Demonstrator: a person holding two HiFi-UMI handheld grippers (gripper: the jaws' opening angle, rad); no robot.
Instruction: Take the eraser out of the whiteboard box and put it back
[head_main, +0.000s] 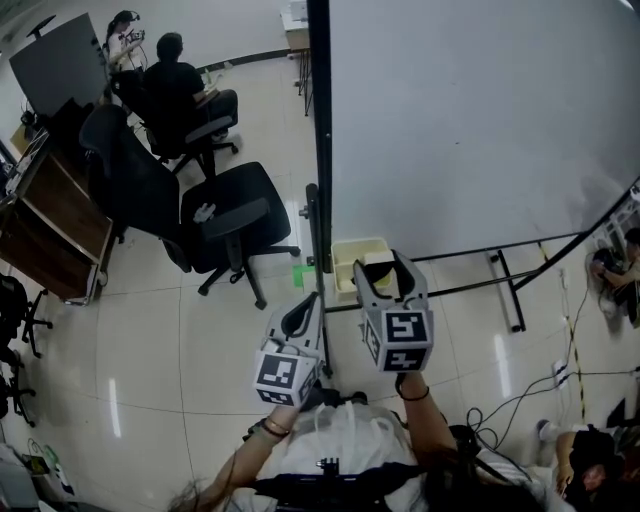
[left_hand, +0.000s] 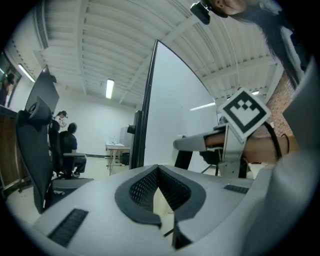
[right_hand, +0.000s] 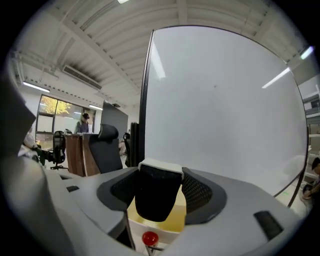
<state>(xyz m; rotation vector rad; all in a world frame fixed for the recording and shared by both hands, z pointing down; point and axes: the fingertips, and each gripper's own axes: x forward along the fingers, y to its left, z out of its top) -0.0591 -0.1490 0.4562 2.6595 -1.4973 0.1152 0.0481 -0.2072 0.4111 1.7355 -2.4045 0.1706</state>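
My right gripper (head_main: 381, 265) (right_hand: 160, 175) is shut on the eraser (right_hand: 156, 192), a block with black felt and a white back. It holds the eraser just above the cream whiteboard box (head_main: 350, 258) (right_hand: 172, 220), which hangs at the lower left corner of the whiteboard (head_main: 470, 120). A small red knob (right_hand: 149, 238) shows below the box. My left gripper (head_main: 312, 300) (left_hand: 158, 167) is shut with nothing in it, its tips meeting. It sits left of the right gripper, beside the board's black frame post (head_main: 320, 150).
Black office chairs (head_main: 225, 215) stand on the tiled floor to the left, with a seated person (head_main: 170, 80) and a wooden desk (head_main: 50, 220) beyond. The board's stand legs (head_main: 505, 285) and floor cables (head_main: 560, 370) lie to the right.
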